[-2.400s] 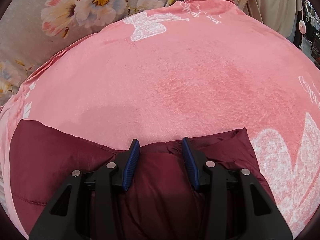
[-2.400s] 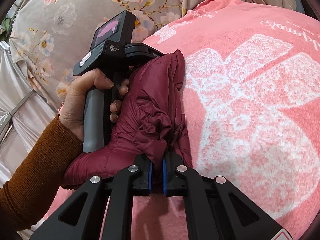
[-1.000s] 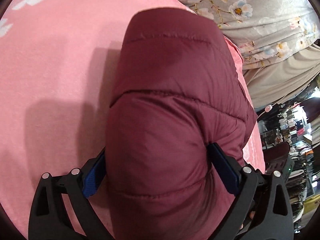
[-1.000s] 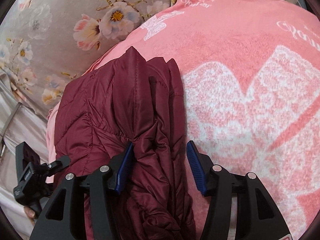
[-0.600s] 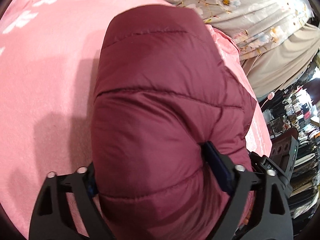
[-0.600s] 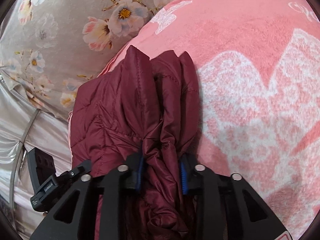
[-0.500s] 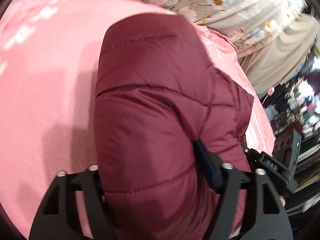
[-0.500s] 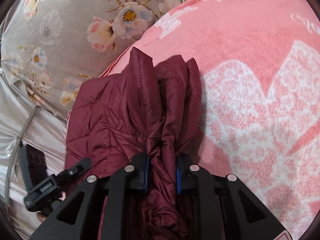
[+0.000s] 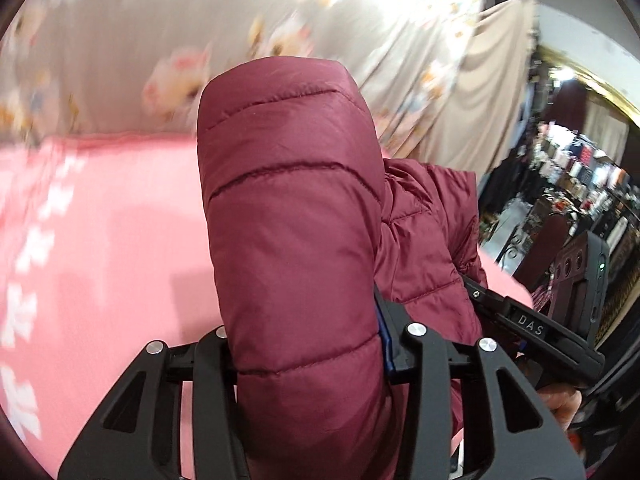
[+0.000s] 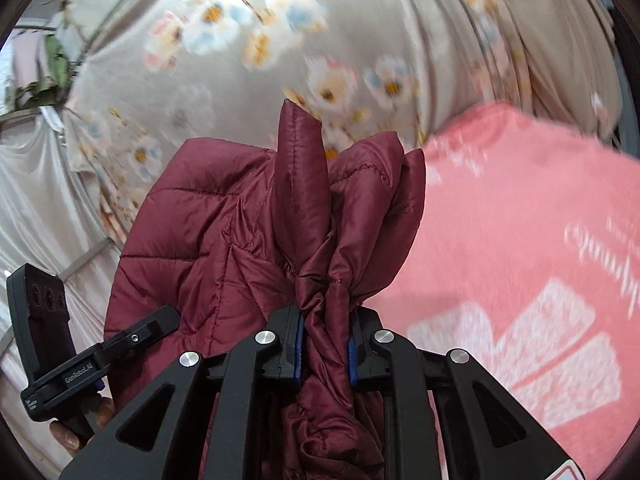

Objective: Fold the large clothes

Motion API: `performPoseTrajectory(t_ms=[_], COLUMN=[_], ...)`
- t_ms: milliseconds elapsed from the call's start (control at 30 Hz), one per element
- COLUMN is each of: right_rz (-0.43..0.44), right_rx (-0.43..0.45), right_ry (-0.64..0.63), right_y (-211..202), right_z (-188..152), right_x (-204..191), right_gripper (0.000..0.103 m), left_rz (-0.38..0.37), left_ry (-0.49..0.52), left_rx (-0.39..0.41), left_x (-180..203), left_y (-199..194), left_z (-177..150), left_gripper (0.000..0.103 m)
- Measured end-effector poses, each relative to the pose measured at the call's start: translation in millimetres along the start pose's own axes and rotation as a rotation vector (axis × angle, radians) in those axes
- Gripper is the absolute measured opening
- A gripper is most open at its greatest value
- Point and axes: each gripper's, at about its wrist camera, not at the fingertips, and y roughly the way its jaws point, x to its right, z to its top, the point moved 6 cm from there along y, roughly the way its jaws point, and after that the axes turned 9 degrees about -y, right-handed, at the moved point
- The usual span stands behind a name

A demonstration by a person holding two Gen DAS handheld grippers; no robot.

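"DAS" is printed on the right claw's body as the left wrist view shows it; "GenRobot.AI" on the left claw's, seen from the right wrist. The left claw pinches a thick quilted fold of the maroon jacket, which bulges forward past its fingers. The right claw squeezes a bunched edge of the jacket, over the pink blanket with blurred script lettering. Floral fabric lies ahead.
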Motion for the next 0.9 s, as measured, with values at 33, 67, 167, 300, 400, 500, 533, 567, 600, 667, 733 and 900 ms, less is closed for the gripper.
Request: performPoseTrajectory(t_ms=[33, 67, 167, 300, 400, 500, 533, 567, 600, 667, 733, 900], right_rz=[0.005, 0.009, 0.039, 0.09, 0.117, 0.155, 0.168, 0.183, 0.196, 0.216, 0.231, 0.248], right_rx=[0.042, 0.07, 0.16, 0.253, 0.294, 0.323, 0.331, 0.337, 0.338, 0.336, 0.329, 0.254], right_ry=[-0.028, -0.048, -0.116, -0.204, -0.26, -0.292, -0.301, -0.309, -0.316, -0.326, -0.333, -0.329], right_y=[-10, -15, -32, -45, -45, -38, -34, -26, -19, -4, 12, 89], right_z=[16, 26, 62, 99, 117, 131, 134, 138, 141, 143, 143, 127], right_x=[-12, -21, -53, -100, -131, -159, -168, -178, -188, -205, -216, -234], right_gripper=[0.016, 0.016, 0.016, 0.016, 0.016, 0.016, 0.016, 0.016, 0.016, 0.016, 0.016, 0.016], left_rz=[-0.01, -0.021, -0.045, -0.064, -0.056, -0.053, -0.054, -0.054, -0.053, -0.047, -0.038, -0.011], left_ry=[0.018, 0.042, 0.089, 0.137, 0.168, 0.175, 0.174, 0.172, 0.167, 0.159, 0.144, 0.09], left_rx=[0.026, 0.06, 0.159, 0.286, 0.369, 0.431, 0.445, 0.462, 0.479, 0.497, 0.511, 0.504], left_x=[5, 12, 25, 31, 26, 10, 3, -5, -15, -31, -51, -110], left_y=[-8, -19, -50, -92, -121, -142, -149, -156, -160, -170, -174, -154], left_z=[7, 17, 46, 81, 101, 121, 124, 131, 138, 145, 152, 164], left_gripper=[0.041, 0.041, 0.041, 0.041, 0.041, 0.041, 0.041, 0.041, 0.041, 0.041, 0.041, 0.041])
